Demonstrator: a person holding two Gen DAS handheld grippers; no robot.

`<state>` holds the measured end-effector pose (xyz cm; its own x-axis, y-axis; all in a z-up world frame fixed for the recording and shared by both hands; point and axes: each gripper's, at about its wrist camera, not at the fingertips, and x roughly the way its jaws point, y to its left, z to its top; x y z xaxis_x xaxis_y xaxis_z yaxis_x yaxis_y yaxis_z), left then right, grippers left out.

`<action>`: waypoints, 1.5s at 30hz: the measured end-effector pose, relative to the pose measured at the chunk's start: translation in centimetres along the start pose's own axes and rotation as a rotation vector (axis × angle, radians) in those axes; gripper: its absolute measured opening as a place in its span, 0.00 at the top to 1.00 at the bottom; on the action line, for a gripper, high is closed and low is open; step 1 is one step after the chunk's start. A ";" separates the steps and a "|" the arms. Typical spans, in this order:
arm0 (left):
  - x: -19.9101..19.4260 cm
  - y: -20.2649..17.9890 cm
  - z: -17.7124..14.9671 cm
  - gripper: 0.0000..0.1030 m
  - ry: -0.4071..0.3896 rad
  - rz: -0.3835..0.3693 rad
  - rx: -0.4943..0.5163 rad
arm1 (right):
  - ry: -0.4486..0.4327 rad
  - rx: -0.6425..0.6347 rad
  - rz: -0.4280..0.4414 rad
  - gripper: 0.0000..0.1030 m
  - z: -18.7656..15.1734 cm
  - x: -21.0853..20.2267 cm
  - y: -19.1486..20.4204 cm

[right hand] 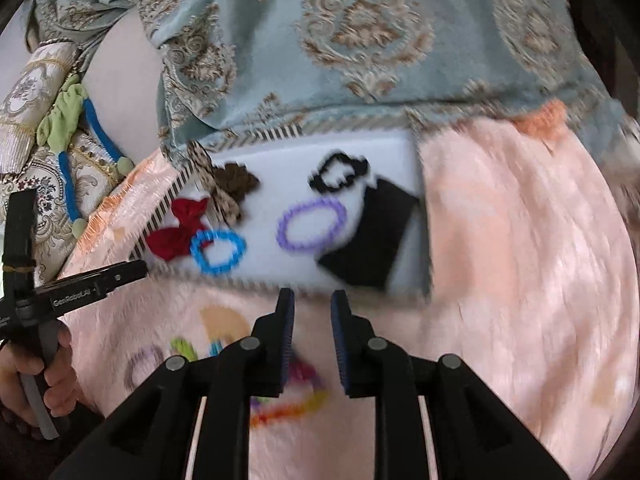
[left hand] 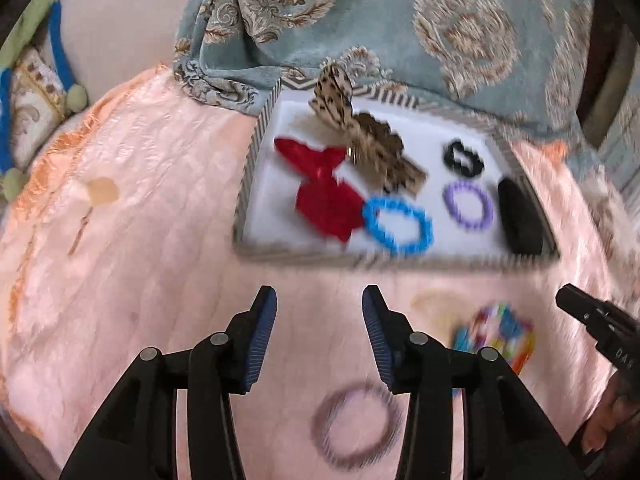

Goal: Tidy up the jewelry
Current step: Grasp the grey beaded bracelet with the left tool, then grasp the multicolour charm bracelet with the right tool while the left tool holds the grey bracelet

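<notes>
Peach satin cloth (left hand: 140,200) underlies tray (left hand: 256,152); both grippers, left (left hand: 319,304) and right (right hand: 312,300), released, empty; slippery multicoloured bracelet (left hand: 496,336) may escape pinch.

Counted in the tray (left hand: 256,152): three rings (left hand: 398,226), two bows (left hand: 324,196), one pad (left hand: 520,216). Outside it: two bracelets (left hand: 356,426).

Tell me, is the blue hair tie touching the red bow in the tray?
Touching. In the left wrist view the blue hair tie overlaps the lower right edge of the red bow, with no white tray floor between them; the right wrist view shows the same overlap.
</notes>
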<state>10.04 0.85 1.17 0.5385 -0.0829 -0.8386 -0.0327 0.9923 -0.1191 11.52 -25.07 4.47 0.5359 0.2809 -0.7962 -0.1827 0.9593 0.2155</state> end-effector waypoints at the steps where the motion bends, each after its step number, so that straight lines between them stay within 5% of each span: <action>1: -0.3 -0.1 -0.7 0.73 -0.006 0.009 0.007 | 0.021 0.006 -0.022 0.77 -0.8 0.0 -0.2; 7: 1.0 2.3 -4.4 0.73 0.062 0.124 -0.073 | 0.130 -0.022 -0.065 0.66 -5.0 0.5 -0.4; 13: 1.5 3.8 -4.0 0.57 0.091 0.040 -0.164 | 0.135 -0.123 -0.119 0.51 -6.0 1.1 1.0; 21: 0.5 0.2 -4.8 0.57 0.075 0.020 0.014 | 0.105 -0.023 -0.080 0.51 -5.2 0.6 -0.1; 27: -2.1 1.2 -5.2 0.59 0.000 -0.031 -0.040 | 0.111 -0.038 -0.092 0.51 -5.1 1.0 0.2; 30: -1.6 0.2 -5.6 0.59 0.045 -0.081 0.007 | 0.110 -0.029 -0.088 0.51 -5.0 1.0 0.1; 35: -0.6 -3.2 -7.2 0.57 0.088 0.034 0.215 | 0.101 -0.029 -0.085 0.51 -5.0 0.8 0.0; 37: -0.5 -2.8 -7.0 0.57 0.094 0.032 0.200 | 0.096 -0.034 -0.076 0.51 -4.9 0.8 0.0; 38: -0.5 -2.5 -6.9 0.60 0.094 0.023 0.179 | 0.092 -0.035 -0.071 0.51 -4.8 0.7 0.0; 40: -0.7 -2.1 -6.5 0.97 0.084 0.033 0.154 | 0.080 -0.039 -0.053 0.51 -4.7 0.5 0.1; 45: -0.9 -1.0 -5.9 1.00 0.073 0.054 0.091 | 0.028 -0.079 0.021 0.52 -4.1 0.2 1.6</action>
<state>4.57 -0.57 -1.10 0.4754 -0.0320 -0.8792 0.0184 0.9995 -0.0264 8.02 -23.62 2.32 0.5083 0.2989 -0.8076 -0.2590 0.9475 0.1877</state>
